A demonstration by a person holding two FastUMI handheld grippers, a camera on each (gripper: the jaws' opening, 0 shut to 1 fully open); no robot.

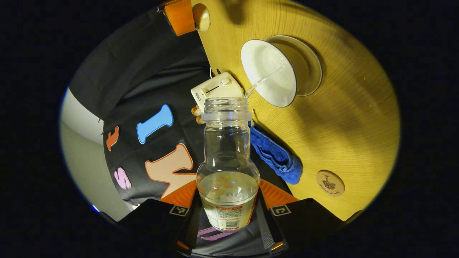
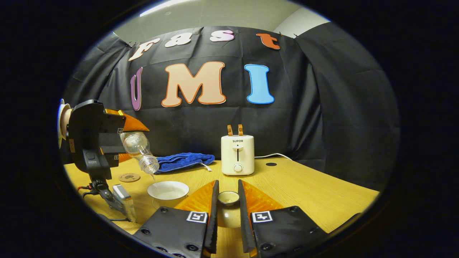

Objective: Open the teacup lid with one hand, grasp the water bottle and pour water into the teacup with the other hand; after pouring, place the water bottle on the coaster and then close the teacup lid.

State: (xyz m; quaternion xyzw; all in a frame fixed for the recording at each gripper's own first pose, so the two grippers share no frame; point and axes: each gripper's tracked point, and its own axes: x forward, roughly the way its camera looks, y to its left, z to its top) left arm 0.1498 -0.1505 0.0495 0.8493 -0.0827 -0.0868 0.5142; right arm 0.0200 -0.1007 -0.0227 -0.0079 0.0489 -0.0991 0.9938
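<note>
Above teacup (image 1: 269, 73) rim, left hand-held gripper (image 1: 227, 211) clamping tilted water bottle (image 1: 227, 168); right's (image 2: 228, 200) apparently gripping lid (image 2: 228, 197).

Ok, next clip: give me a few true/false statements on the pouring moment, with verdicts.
1. The left gripper holds the water bottle tilted over the teacup. True.
2. The lid sits on the teacup. False: it is between the right gripper's fingers, off the cup.
3. Water is streaming into the teacup. True.
4. The bottle stands on the coaster. False: the coaster is bare.
5. The blue towel lies left of the toaster in the right gripper view. True.
</note>
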